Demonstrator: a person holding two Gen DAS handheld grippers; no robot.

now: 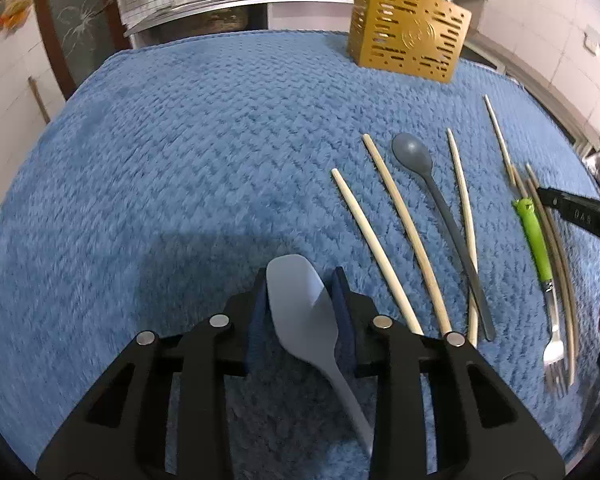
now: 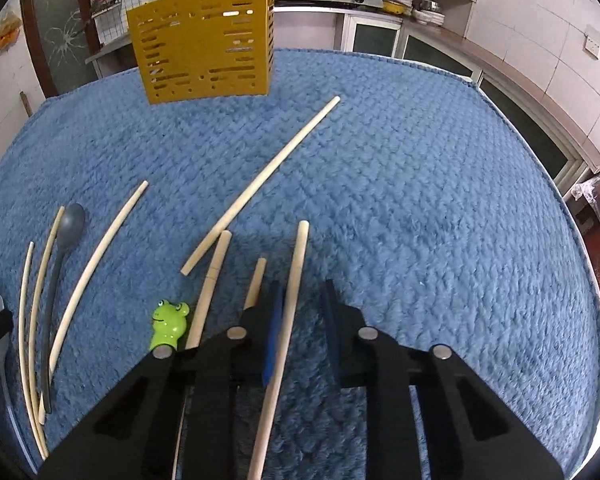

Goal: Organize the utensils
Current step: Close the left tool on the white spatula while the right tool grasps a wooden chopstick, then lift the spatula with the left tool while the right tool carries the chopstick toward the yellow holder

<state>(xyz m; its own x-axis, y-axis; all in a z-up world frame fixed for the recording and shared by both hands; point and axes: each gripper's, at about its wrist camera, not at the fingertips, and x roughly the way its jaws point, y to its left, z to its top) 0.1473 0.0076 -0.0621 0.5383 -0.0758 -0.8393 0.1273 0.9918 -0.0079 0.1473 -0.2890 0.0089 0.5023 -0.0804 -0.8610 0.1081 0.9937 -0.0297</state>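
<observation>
The pale grey spatula [image 1: 300,312] is seen between the left gripper's [image 1: 302,304] fingers [image 1: 260,320], its broad flat head lying in the gap and its thin handle running back beneath the gripper body. The blue pads are set close against both edges of the head and appear to be clamped on it, though contact on the left-hand side cannot be fully confirmed. The left gripper is pitched steeply down toward the blue textured cloth [image 1: 180,160] covering the tabletop.

In the right wrist view, a long pale wooden chopstick [image 2: 290,300] is found between the right gripper's [image 2: 302,320] fingers [image 2: 274,332]. It lies against the left-hand blue pad, while a clear gap is left to the right-hand pad, so the fingers stand apart and nothing is gripped. This gripper is also pitched steeply downward over the cloth.

Just to the left of the right fingers, two more chopsticks [image 2: 212,288] and a green frog-headed fork [image 2: 168,324] are recorded. To the right of the left fingers, further chopsticks [image 1: 404,224] and a dark grey spoon [image 1: 416,160] with a slim handle are laid roughly parallel. The fork's metal tines are visible in the left wrist view only.

A yellow perforated utensil holder [image 1: 408,36], rigid and slotted, stands well beyond both sets of fingers at the far side of the cloth.
</observation>
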